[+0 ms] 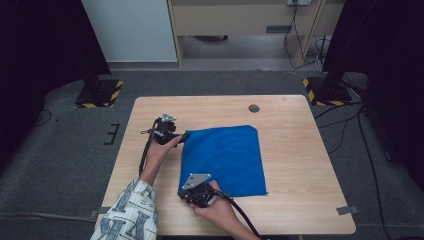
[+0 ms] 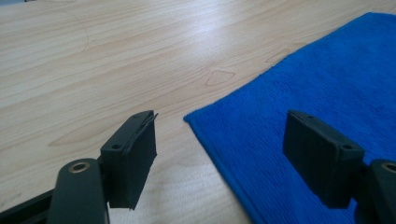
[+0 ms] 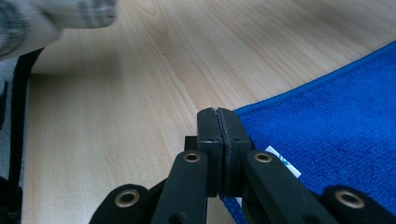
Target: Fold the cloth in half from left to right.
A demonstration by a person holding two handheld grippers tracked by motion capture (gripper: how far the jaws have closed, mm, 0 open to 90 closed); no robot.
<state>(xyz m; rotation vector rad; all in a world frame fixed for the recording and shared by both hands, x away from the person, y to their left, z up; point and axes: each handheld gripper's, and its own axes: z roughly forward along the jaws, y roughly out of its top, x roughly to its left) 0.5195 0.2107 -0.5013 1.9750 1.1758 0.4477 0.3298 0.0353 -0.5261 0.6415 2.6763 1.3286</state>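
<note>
A blue cloth lies spread flat on the wooden table. My left gripper is at the cloth's far left corner. In the left gripper view the cloth has that corner lying between the jaws of the left gripper, which stand wide apart without touching it. My right gripper is at the near left corner. In the right gripper view the right gripper has its jaws pressed together on the edge of the cloth, with a white tag just beside them.
A small dark round disc sits in the tabletop beyond the cloth. Bare wood lies to the left and right of the cloth. Two stand bases with yellow and black stripes rest on the floor past the table's far corners.
</note>
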